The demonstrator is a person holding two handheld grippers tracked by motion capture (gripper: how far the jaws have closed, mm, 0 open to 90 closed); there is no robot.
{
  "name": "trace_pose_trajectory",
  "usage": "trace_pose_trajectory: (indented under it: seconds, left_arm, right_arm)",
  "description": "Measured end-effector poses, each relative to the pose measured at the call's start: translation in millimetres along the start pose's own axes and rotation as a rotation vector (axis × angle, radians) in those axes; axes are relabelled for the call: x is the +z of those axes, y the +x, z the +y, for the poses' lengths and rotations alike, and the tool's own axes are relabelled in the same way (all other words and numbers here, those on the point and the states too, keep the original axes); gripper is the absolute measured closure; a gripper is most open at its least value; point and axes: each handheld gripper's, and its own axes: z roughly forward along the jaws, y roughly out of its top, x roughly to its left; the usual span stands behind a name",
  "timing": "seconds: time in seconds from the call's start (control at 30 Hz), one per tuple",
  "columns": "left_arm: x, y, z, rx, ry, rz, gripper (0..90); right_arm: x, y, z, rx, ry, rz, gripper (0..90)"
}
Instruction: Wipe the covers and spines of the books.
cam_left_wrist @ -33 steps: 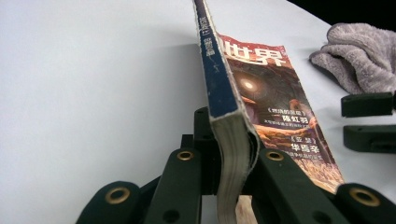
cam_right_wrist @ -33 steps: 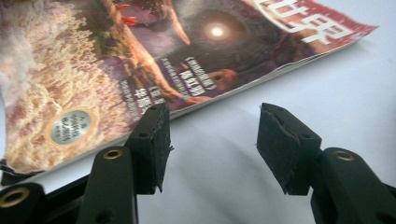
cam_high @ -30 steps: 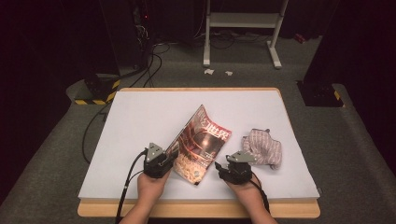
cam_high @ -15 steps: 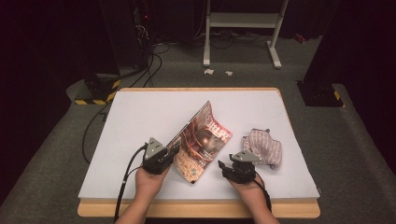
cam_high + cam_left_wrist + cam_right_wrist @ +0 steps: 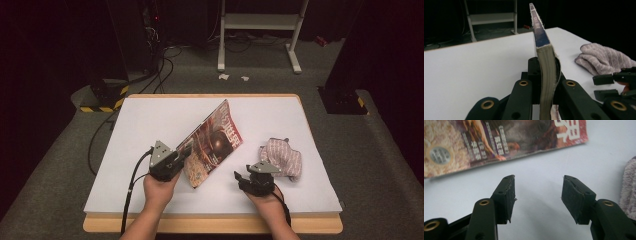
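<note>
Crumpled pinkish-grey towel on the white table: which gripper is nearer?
Right. The right gripper, jaws open and empty, sits just beside the crumpled pinkish-grey towel without touching it. The left gripper is farther off, across the table, clamped on the glossy red magazine.

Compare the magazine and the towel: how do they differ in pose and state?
The magazine is tilted up on one edge, clamped in the left gripper; the towel lies crumpled on the table, ungripped. The magazine is stiff and glossy red, the towel soft and pale. Both are on the white surface.

On the table [image 5: 150,120], a magazine [image 5: 215,142] stands tilted left of a towel [image 5: 282,157].
</note>
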Motion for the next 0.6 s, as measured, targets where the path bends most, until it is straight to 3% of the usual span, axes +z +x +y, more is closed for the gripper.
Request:
trace_pose_trajectory:
  seconds: [0.23,0.6]
  left_arm:
    - [-5.8,4.1,15.1,0.033,-0.035,0.042,84.2]
    - [-19.5,35.5,22.6,0.020,-0.068,0.126,84.1]
  right_arm:
    - [-1.0,-0.4,0.3,0.000,-0.007,-0.002,44.9]
    - [-0.5,-0.2,0.1,-0.003,-0.006,-0.001,44.9]
